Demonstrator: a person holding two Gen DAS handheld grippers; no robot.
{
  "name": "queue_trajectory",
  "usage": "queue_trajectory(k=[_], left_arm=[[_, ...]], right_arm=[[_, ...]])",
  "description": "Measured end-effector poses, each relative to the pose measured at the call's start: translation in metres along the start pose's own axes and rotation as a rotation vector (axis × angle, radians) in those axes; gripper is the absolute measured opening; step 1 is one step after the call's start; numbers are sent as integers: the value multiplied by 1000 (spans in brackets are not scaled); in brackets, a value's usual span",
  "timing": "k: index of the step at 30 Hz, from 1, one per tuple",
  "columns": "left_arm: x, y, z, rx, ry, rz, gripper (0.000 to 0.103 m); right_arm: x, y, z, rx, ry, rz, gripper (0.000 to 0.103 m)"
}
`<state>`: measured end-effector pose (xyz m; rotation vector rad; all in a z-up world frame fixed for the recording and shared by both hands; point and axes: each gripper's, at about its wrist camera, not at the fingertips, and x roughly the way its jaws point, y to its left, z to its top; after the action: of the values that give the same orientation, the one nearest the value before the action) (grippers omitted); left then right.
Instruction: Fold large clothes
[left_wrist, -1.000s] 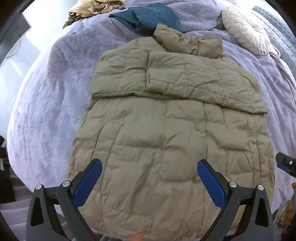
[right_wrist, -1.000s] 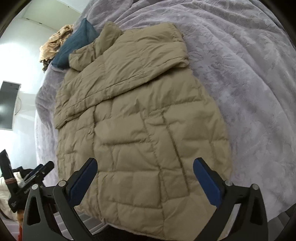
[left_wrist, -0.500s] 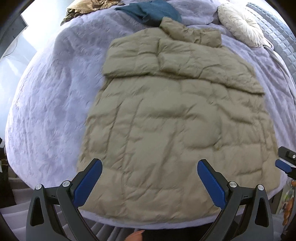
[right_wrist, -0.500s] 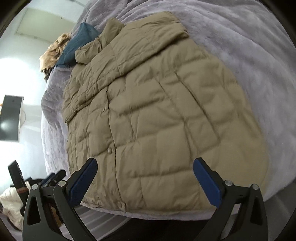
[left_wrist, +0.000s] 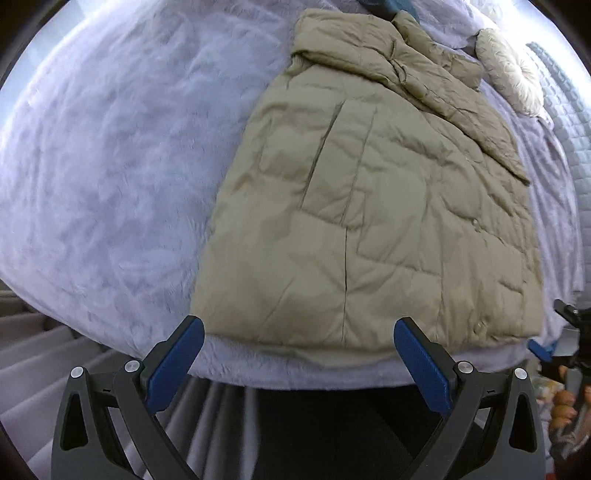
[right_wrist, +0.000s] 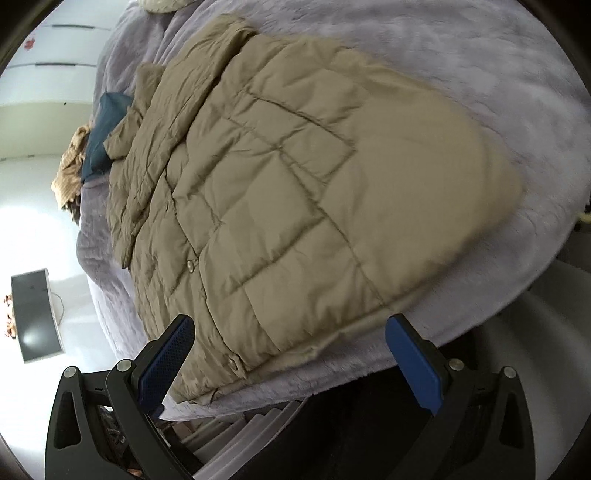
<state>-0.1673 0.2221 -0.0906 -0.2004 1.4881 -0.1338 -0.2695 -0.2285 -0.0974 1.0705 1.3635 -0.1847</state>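
Note:
A khaki quilted puffer jacket (left_wrist: 373, 206) lies flat on a lavender bedspread (left_wrist: 110, 166), sleeves folded across its chest, hem toward me. My left gripper (left_wrist: 299, 363) is open, hovering just off the bed's front edge below the hem's left corner, with nothing between its blue pads (left_wrist: 173, 365). In the right wrist view the same jacket (right_wrist: 295, 206) runs diagonally, snap buttons along its placket. My right gripper (right_wrist: 291, 365) is open too, below the hem near the bed edge, holding nothing. The right gripper's tip (left_wrist: 541, 347) shows at the left view's right margin.
A dark blue garment (right_wrist: 98, 142) and a striped tan one (right_wrist: 70, 166) lie past the jacket's collar. A round cream cushion (left_wrist: 511, 70) rests near the quilted headboard (left_wrist: 565, 103). A dark screen (right_wrist: 35, 314) hangs on the far wall. The bedspread (right_wrist: 480, 55) is bare beside the jacket.
Both grippers drew back from over the jacket to beyond the bed's front edge, the left swinging leftward and the right rightward. Both stayed open. The jacket has not moved.

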Motion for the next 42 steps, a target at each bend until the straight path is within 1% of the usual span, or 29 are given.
queue_trajectory(k=[3, 7, 13, 15, 18, 21, 24, 27, 31, 32, 36, 37, 38, 39, 41, 42], left_arm=[[10, 8, -7, -12, 35, -70, 103], [25, 15, -11, -29, 81, -125, 103], [50, 20, -10, -86, 104, -245, 103], [59, 18, -7, -125, 109, -254, 103], [66, 14, -2, -153, 103, -286, 103], [68, 3, 2, -120, 94, -287, 103], [74, -1, 5, -102, 106, -281, 103], [80, -4, 9, -100, 111, -277, 103], [81, -7, 9, -114, 99, -293, 103], [79, -8, 10, -122, 90, -303, 103], [65, -7, 16, -149, 44, -394, 103], [61, -6, 17, -151, 36, -405, 98], [58, -5, 19, -150, 29, -405, 90], [56, -4, 21, -149, 28, -399, 88], [55, -2, 22, -153, 32, -393, 77], [55, -2, 24, -154, 36, -379, 74]], right_arm=[[-4, -15, -4, 54, -3, 25, 103], [-3, -35, -11, 136, -1, 66, 103], [4, -51, -18, 202, 1, 109, 103], [8, -57, -17, 210, -5, 116, 103], [16, -62, -14, 232, -9, 130, 103], [25, -66, -10, 260, -22, 168, 103], [33, -69, -6, 294, -39, 218, 103], [42, -68, -1, 320, -47, 263, 103], [50, -67, 3, 354, -55, 307, 103], [51, -65, 3, 362, -58, 330, 103], [46, -58, 4, 379, -78, 459, 103], [44, -56, 4, 374, -83, 478, 103], [42, -54, 5, 368, -85, 487, 102], [41, -52, 6, 363, -85, 486, 102], [40, -50, 7, 359, -82, 475, 101], [40, -50, 8, 363, -80, 468, 100]])
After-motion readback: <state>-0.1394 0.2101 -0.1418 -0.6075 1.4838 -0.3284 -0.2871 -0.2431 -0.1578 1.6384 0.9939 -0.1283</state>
